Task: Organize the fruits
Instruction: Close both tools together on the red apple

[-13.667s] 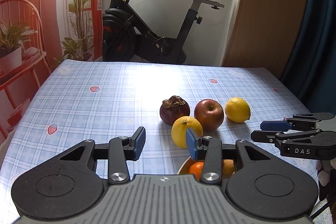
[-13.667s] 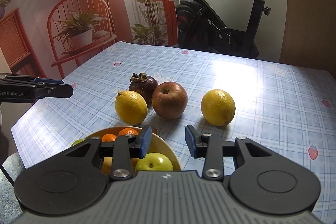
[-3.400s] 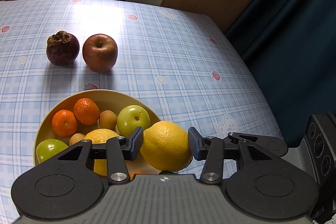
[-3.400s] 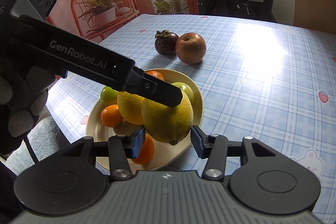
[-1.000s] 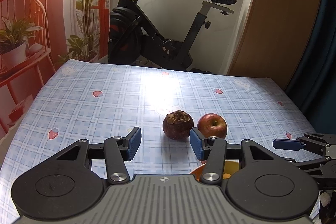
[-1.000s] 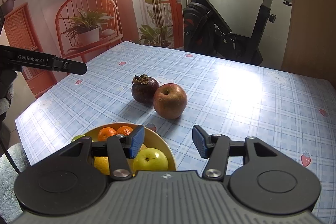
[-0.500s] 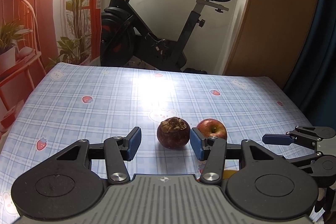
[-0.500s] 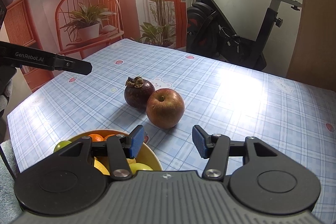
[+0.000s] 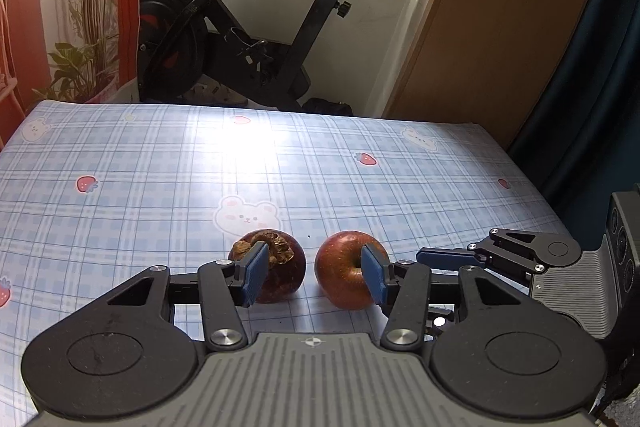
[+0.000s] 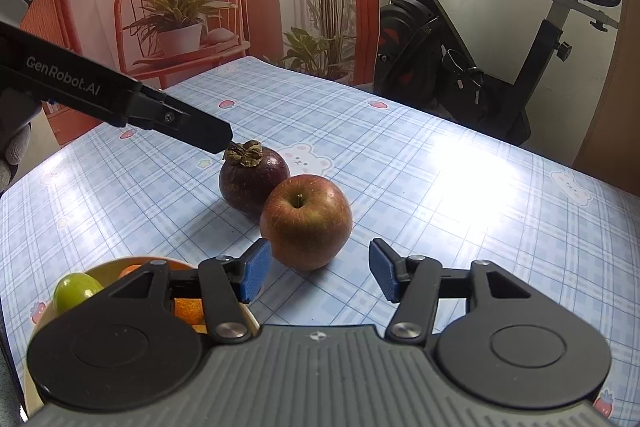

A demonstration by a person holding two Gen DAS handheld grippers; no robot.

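The right gripper's body hides most of the bowl (image 10: 44, 311). The left gripper's pads (image 9: 372, 277) cover part of the apple (image 9: 340, 271) and mangosteen (image 9: 282, 273).

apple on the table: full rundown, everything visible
The apple is red with yellow-green streaks and fine speckles, glossy, whole, with a short stem in its dimple. It sits upright on the blue plaid tablecloth, stem up, close beside the dark mangosteen; whether they touch is unclear. The right hand-held gripper is open just in front of it, pads not on it. The bowl lies nearer the camera.
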